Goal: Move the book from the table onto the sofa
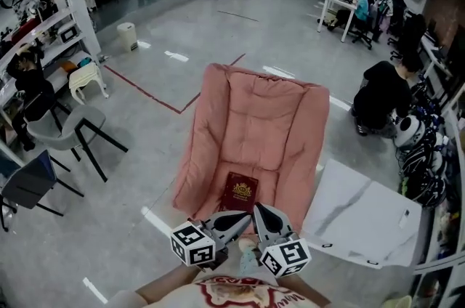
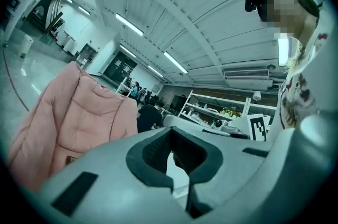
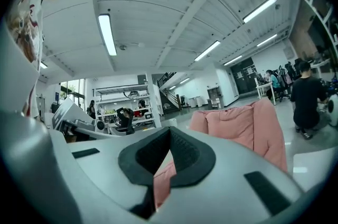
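1. Lying flat, cover up, on the seat of the pink quilted fabric sofa (image 1: 254, 118), close to its front edge: the dark red hardcover book with a gold crest (image 1: 239, 192). Off the tabletop and bedded in the soft seat, so judged to be where the task wants it.
2. Held just in front of the sofa's front edge, short of the book and apart from it: the grey plastic left tongs (image 1: 245, 216) and the grey plastic right tongs (image 1: 259, 211), tips angled toward each other, each with a cube of square markers at the rear.
3. Both clenched on nothing. In the left gripper view, black ribbed pads (image 2: 150, 157) pressed together with only the room beyond; in the right gripper view, the same pads (image 3: 142, 157) meeting against a background of pink cushion. Probably kept clear because a book lying flat on padding needs no further support.
4. Little risk of sliding, as a judgement: seat cushion dipped and flanked by raised padded sides.
5. To the right of the sofa: a white rectangular tabletop with faint grey veining (image 1: 363, 216), set at an angle.
6. Beneath the sofa: a polished grey floor (image 1: 145, 161) crossed by a red tape line and short white marks.
7. To the left of the sofa: grey chairs with black legs (image 1: 73, 128) and white shelving.
8. To the right and beyond: a person in black (image 1: 381, 92) crouched low, desks, and a staircase at the far wall.
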Demonstrator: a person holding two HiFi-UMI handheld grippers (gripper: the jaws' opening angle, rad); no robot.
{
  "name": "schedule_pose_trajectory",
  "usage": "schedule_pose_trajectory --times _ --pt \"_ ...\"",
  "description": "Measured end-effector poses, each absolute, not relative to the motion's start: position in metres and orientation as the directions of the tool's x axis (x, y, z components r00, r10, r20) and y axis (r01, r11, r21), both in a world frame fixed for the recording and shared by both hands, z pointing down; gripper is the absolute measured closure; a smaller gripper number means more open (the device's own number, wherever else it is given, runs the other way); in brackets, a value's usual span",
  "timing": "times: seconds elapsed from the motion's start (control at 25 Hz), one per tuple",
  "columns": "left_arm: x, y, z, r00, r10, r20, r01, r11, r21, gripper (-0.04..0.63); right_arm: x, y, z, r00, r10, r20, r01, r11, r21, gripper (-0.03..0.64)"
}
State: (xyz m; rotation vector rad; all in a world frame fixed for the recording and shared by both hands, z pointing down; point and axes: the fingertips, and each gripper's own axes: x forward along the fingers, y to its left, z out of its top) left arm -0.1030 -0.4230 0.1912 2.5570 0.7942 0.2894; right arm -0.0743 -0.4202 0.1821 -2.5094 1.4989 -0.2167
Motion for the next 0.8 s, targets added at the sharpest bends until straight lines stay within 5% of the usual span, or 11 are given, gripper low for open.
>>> schedule_pose_trajectory --times 0.36,0.8 --pt "-0.205 -0.384 0.185 0.764 0.643 0.059 0.549 -0.695 0.464 0.592 -0.176 -0.377 0.177 0.562 -0.827 0.009 -0.793 -0.542 -0.276 0.616" --pt "-0.238 -0.325 0.168 0.776 0.630 0.032 0.563 -0.715 0.414 0.592 -0.209 -0.318 0.159 0.565 -0.824 -0.034 -0.800 -0.537 -0.267 0.617"
